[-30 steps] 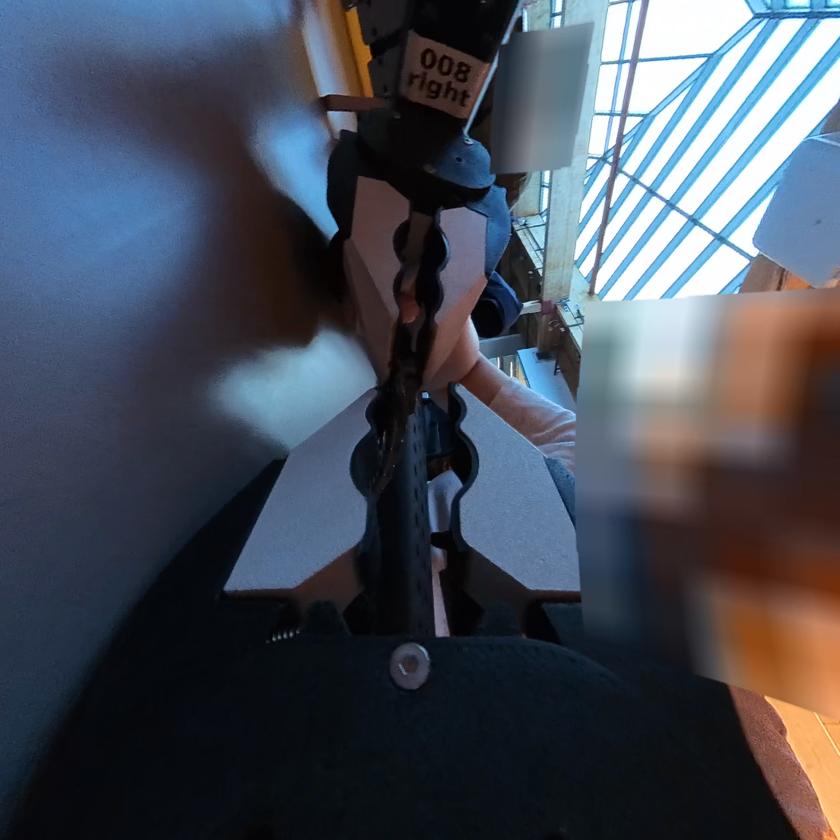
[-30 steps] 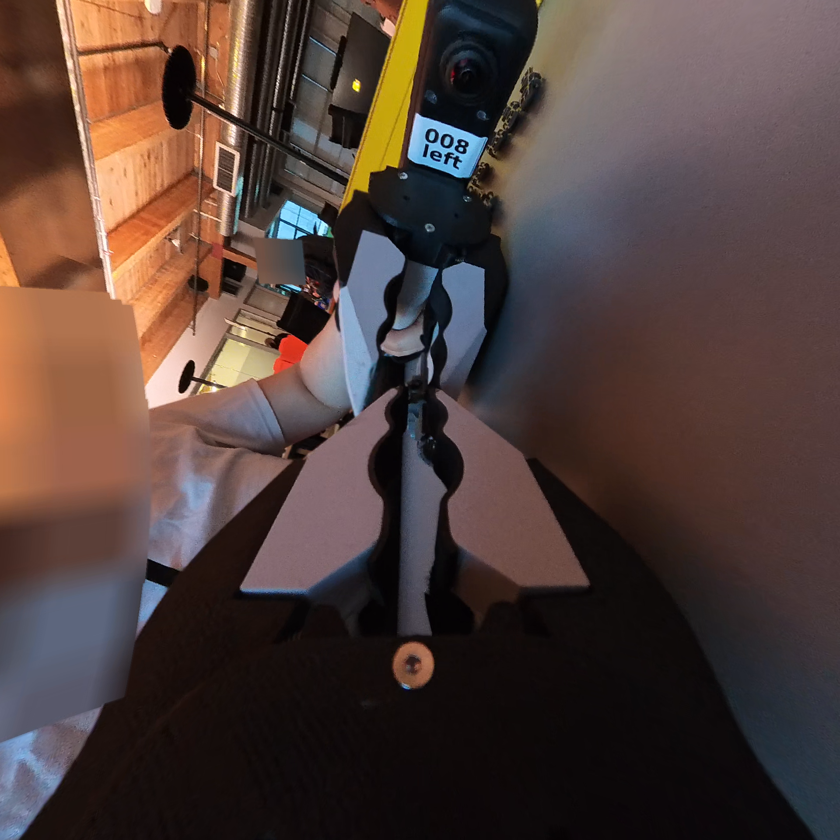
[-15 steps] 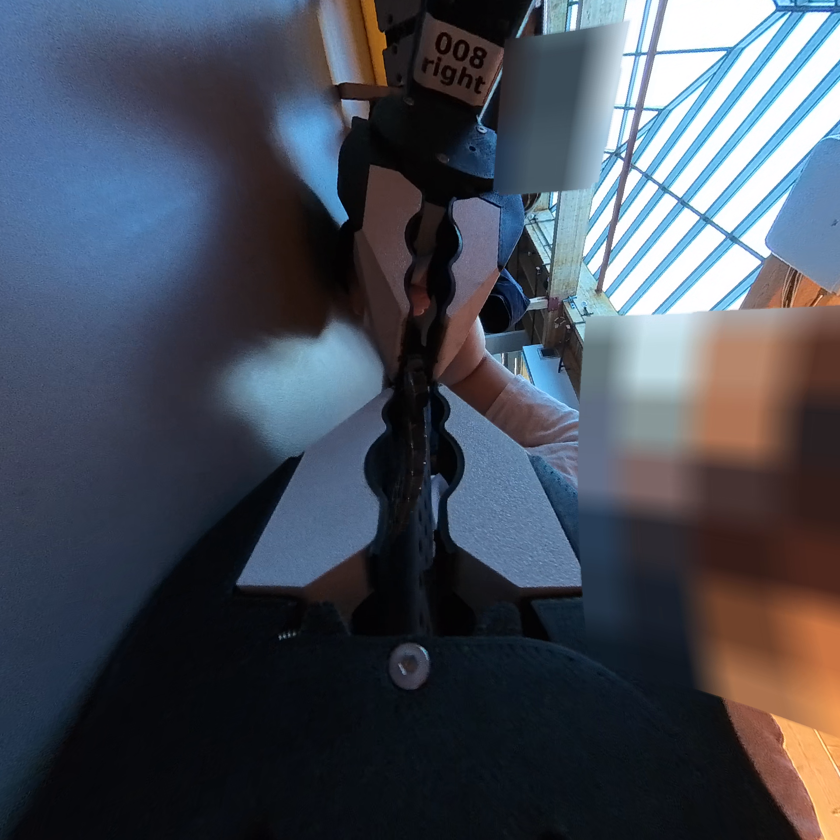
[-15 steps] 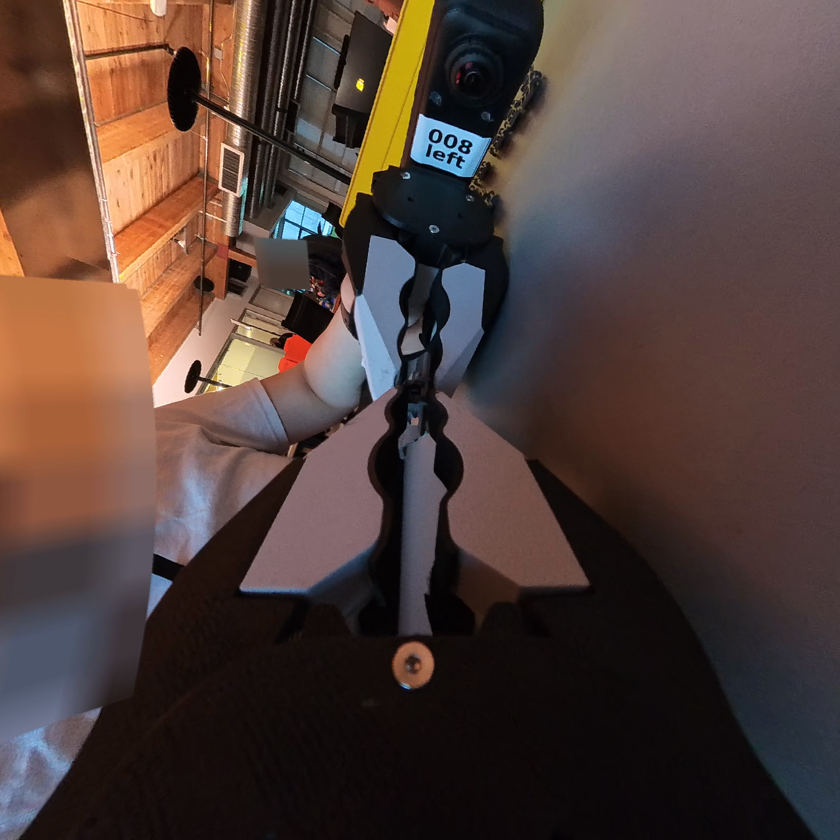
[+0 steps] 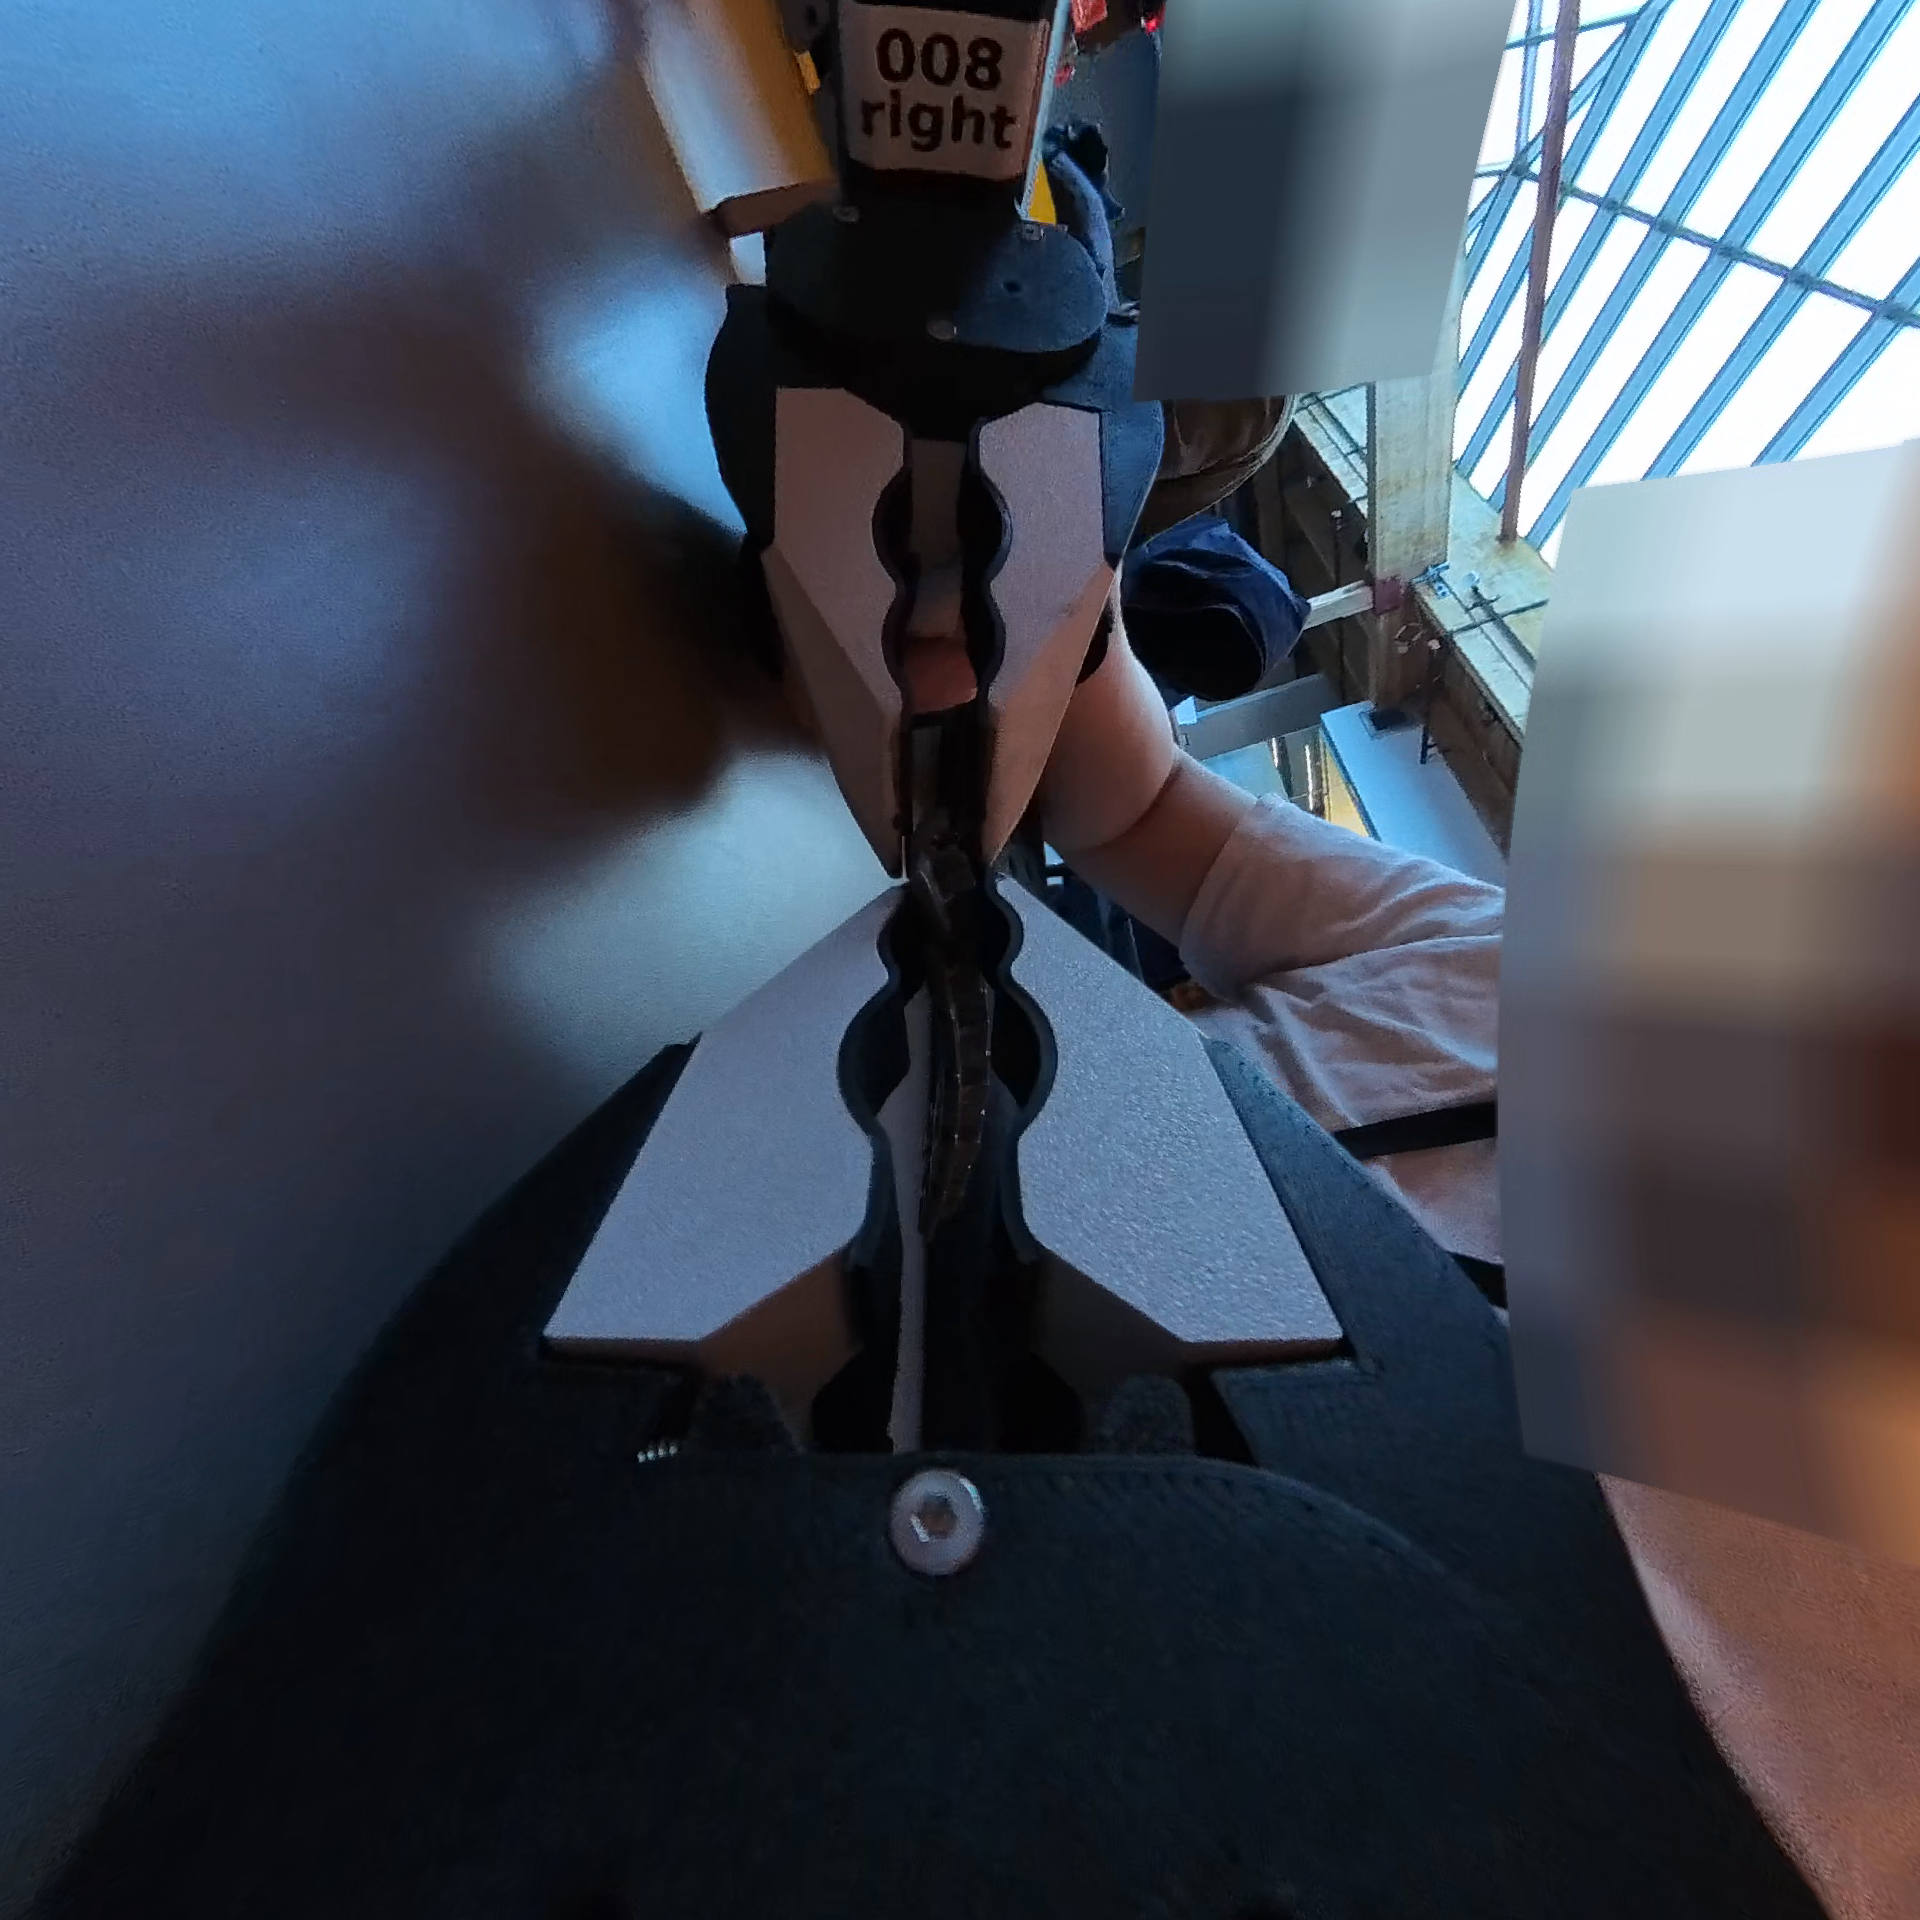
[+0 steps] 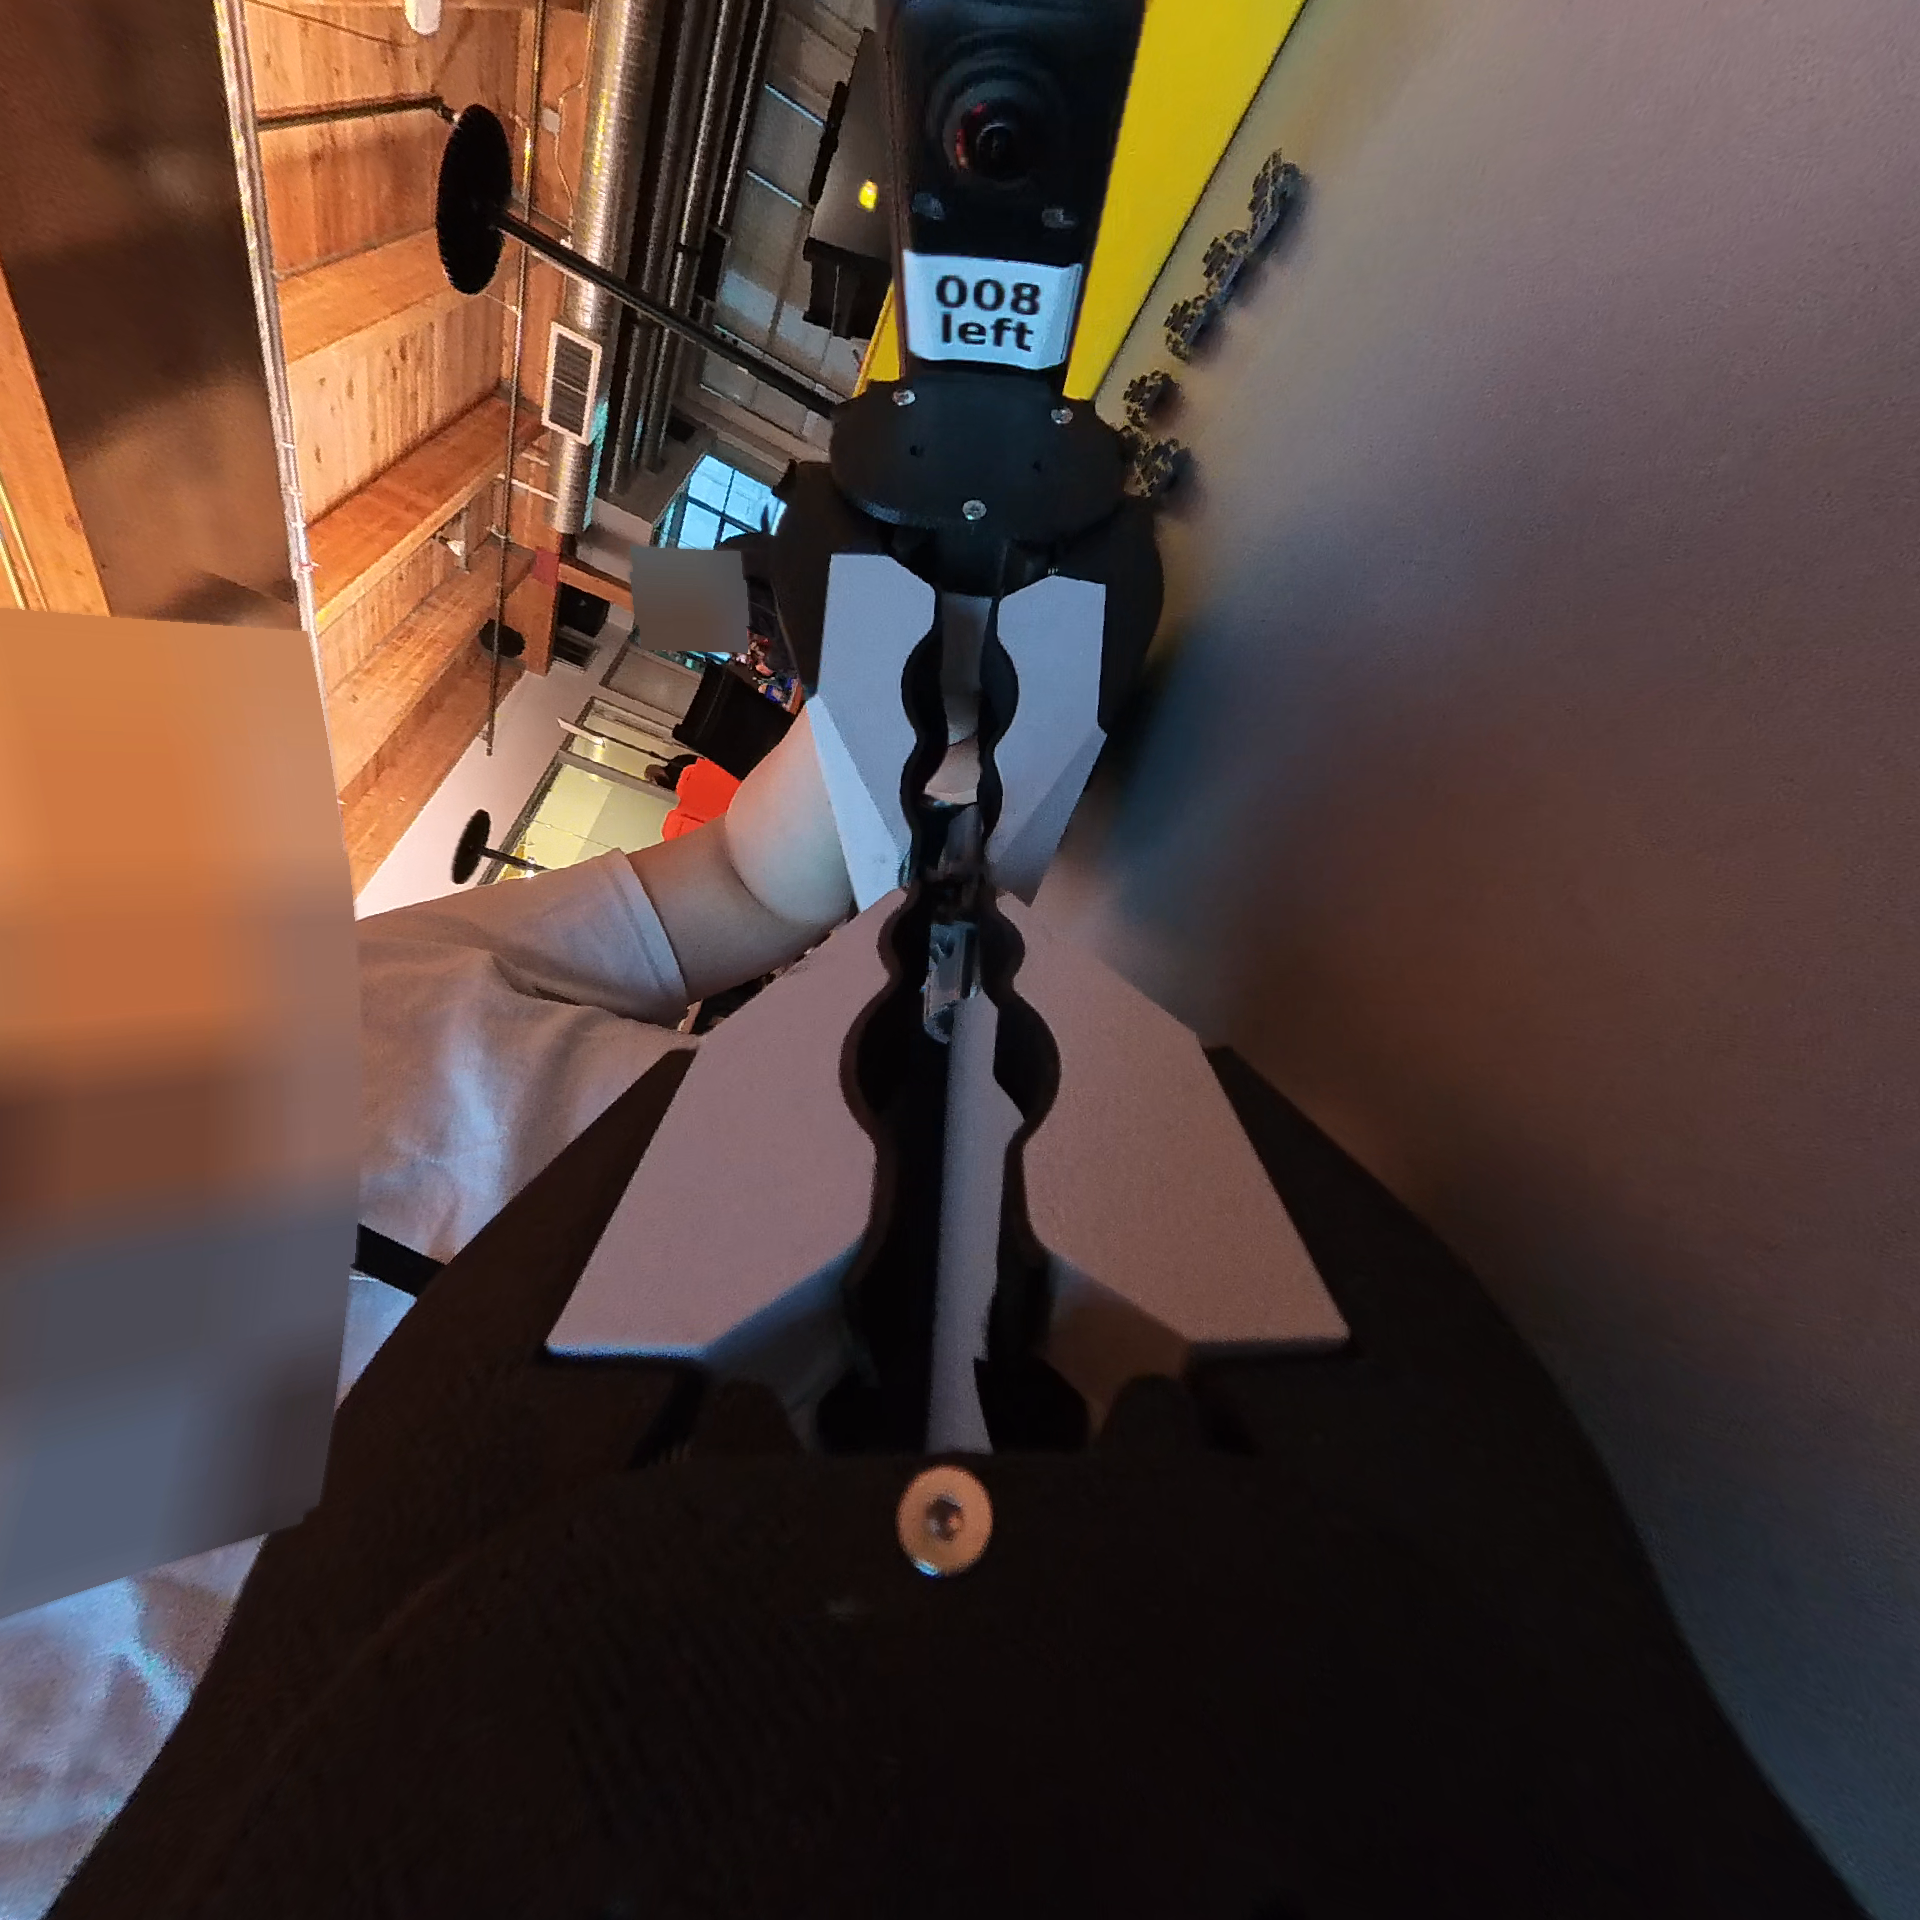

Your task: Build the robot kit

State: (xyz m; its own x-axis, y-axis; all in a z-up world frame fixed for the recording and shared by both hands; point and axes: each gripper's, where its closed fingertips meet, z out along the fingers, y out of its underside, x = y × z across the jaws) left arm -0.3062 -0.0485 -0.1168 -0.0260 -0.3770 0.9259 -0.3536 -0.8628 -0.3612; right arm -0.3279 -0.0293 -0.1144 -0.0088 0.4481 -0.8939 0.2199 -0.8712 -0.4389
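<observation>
My two grippers face each other tip to tip, both turned on their side next to a grey surface (image 5: 208, 727). My left gripper (image 5: 945, 904) is shut on a thin dark patterned piece (image 5: 956, 1039), seen edge on, that runs back between its fingers. My right gripper (image 5: 940, 842) meets it from the far side, its jaws closed on the same piece's other end. In the right wrist view my right gripper (image 6: 951, 914) is shut on the small dark piece (image 6: 948, 977), and my left gripper (image 6: 951, 873) touches it tip to tip.
The grey surface (image 6: 1558, 727) lies close beside both grippers. Several patterned flat pieces (image 6: 1236, 260) lie on it by a yellow strip (image 6: 1195, 156). A person's white-sleeved arm (image 5: 1330, 935) holds the far gripper. A skylight (image 5: 1714, 208) is behind. Both grippers' tips are close together, under 4 cm apart.
The two grippers have moved closer together until their tips meet. The dark piece now sits between both pairs of fingers.
</observation>
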